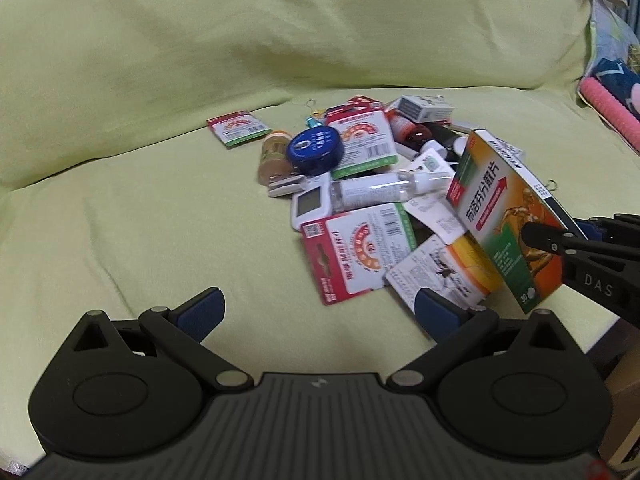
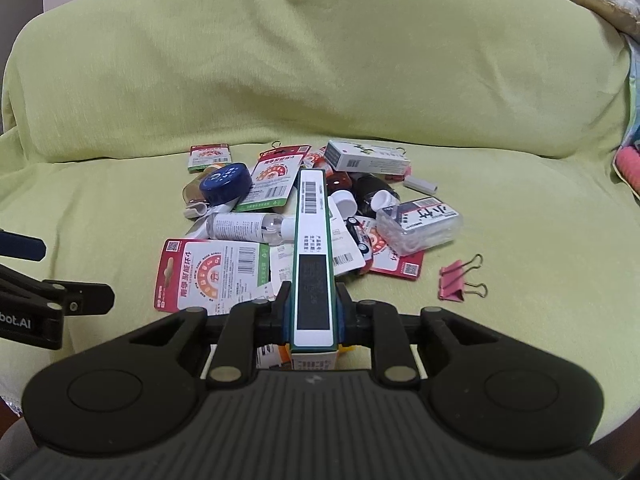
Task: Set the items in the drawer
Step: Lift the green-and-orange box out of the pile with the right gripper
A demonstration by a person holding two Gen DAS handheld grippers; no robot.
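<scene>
Right wrist view shows the right gripper (image 2: 314,312) pinching the medicine box (image 2: 313,248) edge-up clear of the pile (image 2: 256,224), while the left gripper (image 1: 318,312) hangs spread.

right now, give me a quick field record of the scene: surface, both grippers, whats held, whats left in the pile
surface: green sofa cover
right gripper: shut on medicine box, lifted edge-up over the pile
left gripper: open, holds nothing, near the pile's edge
pile: red cards, blue-capped jar, clear bottle, paperclip case
apart: pink binder clip
drawer: not in view

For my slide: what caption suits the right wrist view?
Right gripper clamps a medicine box above a cluttered pile.
</scene>
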